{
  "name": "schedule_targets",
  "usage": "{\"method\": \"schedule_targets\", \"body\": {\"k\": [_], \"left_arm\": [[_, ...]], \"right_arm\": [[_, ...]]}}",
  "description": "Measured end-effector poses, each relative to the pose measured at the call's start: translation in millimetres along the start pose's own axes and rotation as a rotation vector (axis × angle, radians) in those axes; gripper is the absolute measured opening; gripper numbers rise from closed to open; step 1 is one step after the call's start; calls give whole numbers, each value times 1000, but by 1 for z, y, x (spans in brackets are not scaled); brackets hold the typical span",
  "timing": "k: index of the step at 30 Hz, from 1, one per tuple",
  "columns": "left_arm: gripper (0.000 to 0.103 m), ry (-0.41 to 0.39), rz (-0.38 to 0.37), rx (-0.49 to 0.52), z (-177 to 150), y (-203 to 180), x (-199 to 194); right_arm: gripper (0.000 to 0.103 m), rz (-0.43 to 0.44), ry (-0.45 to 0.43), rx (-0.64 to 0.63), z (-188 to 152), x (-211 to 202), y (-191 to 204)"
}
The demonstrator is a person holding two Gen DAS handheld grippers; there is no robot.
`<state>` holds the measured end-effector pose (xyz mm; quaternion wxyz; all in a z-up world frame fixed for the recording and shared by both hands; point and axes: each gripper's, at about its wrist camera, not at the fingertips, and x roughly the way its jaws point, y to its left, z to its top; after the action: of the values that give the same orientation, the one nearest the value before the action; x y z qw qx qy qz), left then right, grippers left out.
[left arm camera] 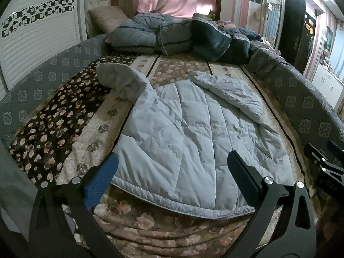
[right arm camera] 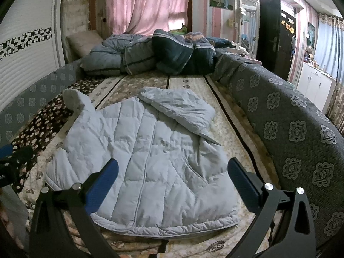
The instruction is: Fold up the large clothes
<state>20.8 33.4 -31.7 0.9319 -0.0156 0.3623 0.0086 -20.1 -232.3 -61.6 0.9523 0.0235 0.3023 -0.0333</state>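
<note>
A pale blue quilted puffer jacket [left arm camera: 182, 133] lies spread flat on the floral bed cover, hem toward me. Its right sleeve [left arm camera: 232, 94] is folded across the chest; its left sleeve [left arm camera: 120, 79] sticks out toward the far left. The jacket also shows in the right wrist view [right arm camera: 150, 161]. My left gripper [left arm camera: 172, 172] is open and empty, hovering above the jacket's hem. My right gripper [right arm camera: 172, 176] is open and empty above the hem's right part. The right gripper shows at the right edge of the left wrist view [left arm camera: 324, 163].
Bundled blue-grey quilts [left arm camera: 172, 36] lie piled at the far end of the bed. A grey patterned padded rail [right arm camera: 290, 129] runs along the right side and another [left arm camera: 43, 88] along the left. A white wardrobe [left arm camera: 32, 32] stands at left.
</note>
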Motion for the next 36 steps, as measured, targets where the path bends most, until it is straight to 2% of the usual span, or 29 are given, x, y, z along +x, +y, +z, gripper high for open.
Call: {"method": "schedule_targets", "body": {"k": [10, 17, 25, 29, 36], "left_arm": [[100, 49, -36, 27, -6, -1, 11], [100, -18, -44, 7, -2, 7, 6], [100, -63, -10, 27, 20, 9, 7], [100, -83, -31, 15, 34, 10, 10], [100, -64, -58, -3, 65, 14, 35]], "right_arm": [[101, -6, 5, -16, 2, 5, 6], [101, -23, -5, -28, 9, 7, 6], [101, -42, -17, -19, 31, 12, -6], [101, -44, 1, -12, 42, 23, -12], [101, -37, -9, -46, 75, 43, -7]]}}
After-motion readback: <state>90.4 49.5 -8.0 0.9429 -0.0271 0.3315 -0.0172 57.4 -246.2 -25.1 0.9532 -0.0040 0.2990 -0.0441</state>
